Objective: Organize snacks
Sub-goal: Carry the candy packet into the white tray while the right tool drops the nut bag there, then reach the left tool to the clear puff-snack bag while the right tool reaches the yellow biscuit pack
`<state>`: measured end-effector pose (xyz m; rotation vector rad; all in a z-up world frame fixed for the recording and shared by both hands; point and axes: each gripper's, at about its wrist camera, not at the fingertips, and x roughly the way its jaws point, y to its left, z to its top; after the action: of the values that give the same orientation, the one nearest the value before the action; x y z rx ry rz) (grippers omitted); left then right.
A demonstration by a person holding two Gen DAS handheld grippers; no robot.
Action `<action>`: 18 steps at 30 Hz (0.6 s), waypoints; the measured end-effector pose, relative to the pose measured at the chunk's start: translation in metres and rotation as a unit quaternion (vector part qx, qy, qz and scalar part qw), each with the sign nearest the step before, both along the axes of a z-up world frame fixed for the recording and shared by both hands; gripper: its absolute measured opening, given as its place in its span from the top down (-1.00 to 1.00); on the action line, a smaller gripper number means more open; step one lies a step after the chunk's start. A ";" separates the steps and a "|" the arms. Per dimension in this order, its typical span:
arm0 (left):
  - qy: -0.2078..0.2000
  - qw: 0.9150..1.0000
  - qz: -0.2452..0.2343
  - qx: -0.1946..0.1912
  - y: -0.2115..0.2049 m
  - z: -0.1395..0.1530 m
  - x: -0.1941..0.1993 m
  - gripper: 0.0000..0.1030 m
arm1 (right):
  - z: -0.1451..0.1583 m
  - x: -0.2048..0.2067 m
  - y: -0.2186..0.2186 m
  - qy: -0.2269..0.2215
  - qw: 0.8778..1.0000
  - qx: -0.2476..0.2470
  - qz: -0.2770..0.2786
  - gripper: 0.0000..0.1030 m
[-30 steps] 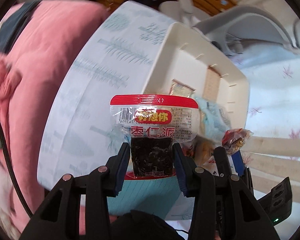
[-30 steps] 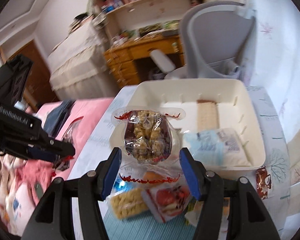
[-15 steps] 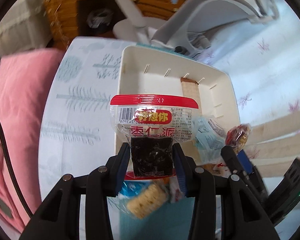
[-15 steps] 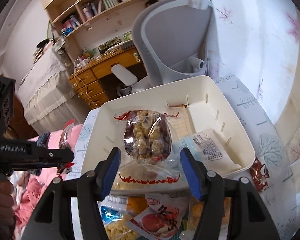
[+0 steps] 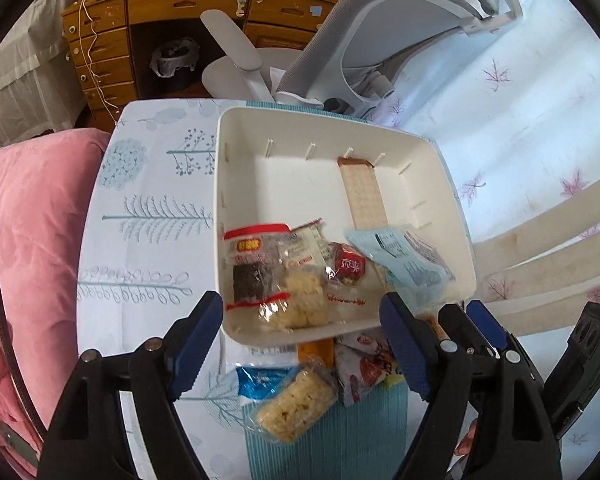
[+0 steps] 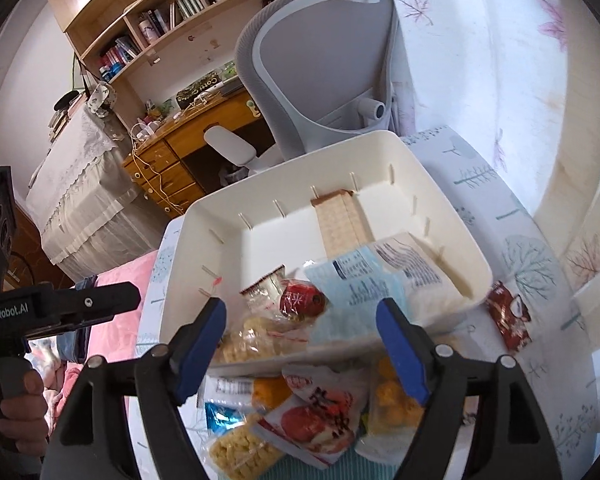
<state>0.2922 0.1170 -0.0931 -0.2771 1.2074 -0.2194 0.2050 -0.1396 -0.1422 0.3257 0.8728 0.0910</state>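
A white bin (image 5: 236,152) (image 6: 428,168) stands on the tree-print table. In its near end lie a red-topped dark date snack (image 5: 252,268), a clear pack of pale puffs (image 5: 300,300) (image 6: 248,340), a red-wrapped candy (image 5: 348,268) (image 6: 300,300) and light blue packets (image 5: 404,260) (image 6: 356,284). A brown cardboard divider (image 5: 364,196) (image 6: 340,224) crosses the bin. My left gripper (image 5: 302,344) is open and empty above the bin's near rim. My right gripper (image 6: 300,340) is open and empty there too. Loose snacks (image 5: 292,404) (image 6: 320,416) lie in front of the bin.
A red snack packet (image 6: 510,316) lies on the table right of the bin. A grey office chair (image 5: 380,52) (image 6: 320,68) stands behind the table, with a wooden desk (image 5: 140,12) beyond. A pink quilt (image 5: 24,240) lies to the left.
Both grippers have opened. The date snack from the left gripper and the nut pack from the right now lie in the bin's near end. Both views swung over the bin.
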 end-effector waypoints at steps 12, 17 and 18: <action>0.007 1.000 -0.013 0.019 -0.023 -0.003 -0.051 -0.54 | -0.001 -0.044 -0.039 0.030 1.000 0.000 -0.005 -0.52; 0.018 0.999 -0.017 0.046 -0.030 -0.014 -0.068 -0.54 | -0.009 -0.054 -0.055 0.054 0.999 -0.002 0.006 -0.52; 0.020 0.998 -0.019 0.053 -0.032 -0.017 -0.071 -0.54 | -0.012 -0.055 -0.058 0.060 0.998 -0.001 0.008 -0.52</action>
<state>0.2213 0.0851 -0.1103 -0.1663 1.2601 -0.1826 0.1498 -0.1972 -0.1541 0.3244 0.9954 0.0869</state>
